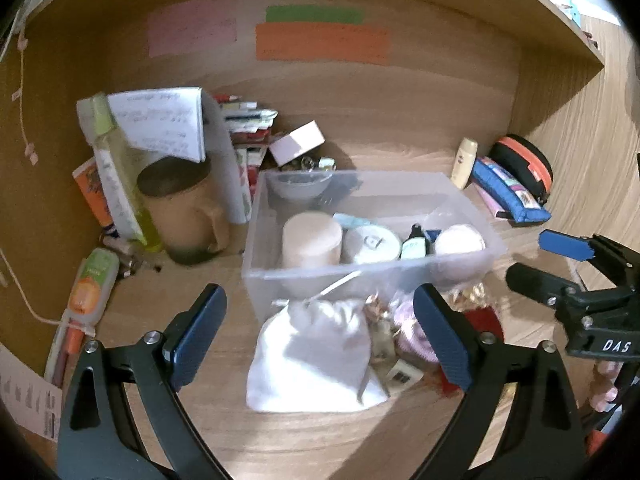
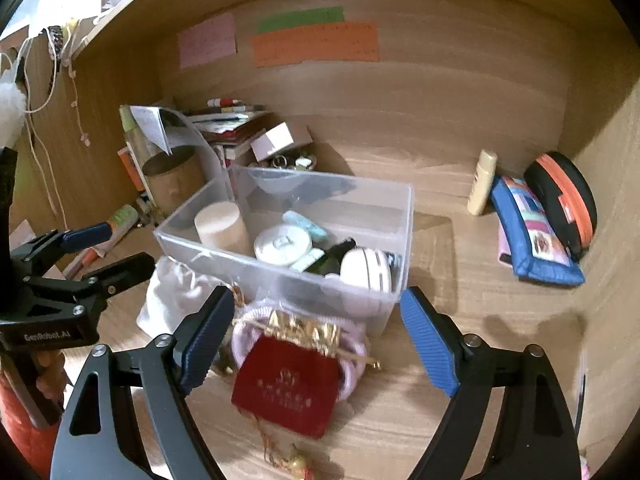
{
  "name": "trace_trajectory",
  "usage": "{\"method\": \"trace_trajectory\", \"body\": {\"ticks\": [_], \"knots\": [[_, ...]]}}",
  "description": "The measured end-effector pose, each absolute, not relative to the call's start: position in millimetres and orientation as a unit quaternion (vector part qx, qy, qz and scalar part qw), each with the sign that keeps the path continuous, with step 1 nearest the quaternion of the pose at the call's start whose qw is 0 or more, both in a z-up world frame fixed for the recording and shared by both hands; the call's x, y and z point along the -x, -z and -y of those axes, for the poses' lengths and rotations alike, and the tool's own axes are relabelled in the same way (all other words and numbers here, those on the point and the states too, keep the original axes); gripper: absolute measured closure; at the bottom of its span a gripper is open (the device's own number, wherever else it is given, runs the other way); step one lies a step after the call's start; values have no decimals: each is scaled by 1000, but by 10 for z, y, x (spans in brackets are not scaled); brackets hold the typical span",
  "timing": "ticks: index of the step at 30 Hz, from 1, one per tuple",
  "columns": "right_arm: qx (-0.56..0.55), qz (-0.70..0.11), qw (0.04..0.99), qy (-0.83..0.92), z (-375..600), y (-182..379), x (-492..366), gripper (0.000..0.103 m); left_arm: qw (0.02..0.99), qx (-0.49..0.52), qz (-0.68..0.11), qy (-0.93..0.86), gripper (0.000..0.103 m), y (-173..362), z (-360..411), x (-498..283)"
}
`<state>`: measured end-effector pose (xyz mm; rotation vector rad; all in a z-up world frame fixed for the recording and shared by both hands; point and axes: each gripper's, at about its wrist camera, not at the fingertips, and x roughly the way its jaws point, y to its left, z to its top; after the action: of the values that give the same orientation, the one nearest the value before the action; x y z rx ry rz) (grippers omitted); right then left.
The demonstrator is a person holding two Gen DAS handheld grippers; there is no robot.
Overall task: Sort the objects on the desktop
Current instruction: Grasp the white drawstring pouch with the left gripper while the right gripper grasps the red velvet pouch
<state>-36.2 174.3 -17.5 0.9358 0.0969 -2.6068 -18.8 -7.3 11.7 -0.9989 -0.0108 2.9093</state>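
Left wrist: faces the desk alcove, close above the white pouch (image 1: 312,356).
Right wrist: same direction, offset right.
Shared: clear bin (image 1: 460,188) (image 2: 406,216) (both views).

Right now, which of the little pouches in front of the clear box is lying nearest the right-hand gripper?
The red velvet pouch with gold lettering. It lies between the open right gripper fingers, while the white drawstring pouch sits farther left, before the left gripper.

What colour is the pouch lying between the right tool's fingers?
Red pouch with gold lettering; right wrist view shows it best.
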Motion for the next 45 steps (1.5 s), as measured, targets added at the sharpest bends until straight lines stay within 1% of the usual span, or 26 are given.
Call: {"method": "trace_trajectory", "body": {"ticks": [10,19,26,29,30,32,35,37,38,40,41,42,43,44,45], "knots": [[-375,-27,171,911,-1764,491,314,20,12,379,21,-925,7,277,352,122],[-420,-21,190,887,-1588,793,405,20,26,420,20,-907,7,532,282,285],[-422,-59,176,887,-1461,870,467,14,34,455,20,-889,7,671,182,487],[-419,-66,170,890,-1451,890,478,14,34,464,14,-885,7,717,166,544],[-417,-68,169,891,-1449,893,478,16,34,465,14,-884,7,726,166,553],[-414,-67,169,892,-1453,895,476,16,39,467,19,-883,7,739,180,566],[-410,-65,163,895,-1479,885,461,25,47,473,36,-879,7,764,235,574],[-410,-66,158,896,-1499,879,465,35,50,473,44,-879,7,764,261,562],[-410,-65,156,896,-1520,875,462,37,50,472,45,-879,7,765,262,553],[-409,-62,156,897,-1554,870,458,45,50,470,39,-880,8,765,250,527],[-409,-62,154,897,-1570,869,453,48,51,469,36,-881,13,763,236,514],[-408,-63,151,898,-1583,870,448,53,54,467,34,-882,21,758,228,498],[-407,-64,150,899,-1595,866,443,58,55,464,31,-884,25,751,221,478],[-407,-64,149,899,-1612,860,436,61,51,460,28,-886,33,744,215,457],[-408,-62,148,899,-1628,854,433,66,50,457,27,-888,37,738,206,428]]}}
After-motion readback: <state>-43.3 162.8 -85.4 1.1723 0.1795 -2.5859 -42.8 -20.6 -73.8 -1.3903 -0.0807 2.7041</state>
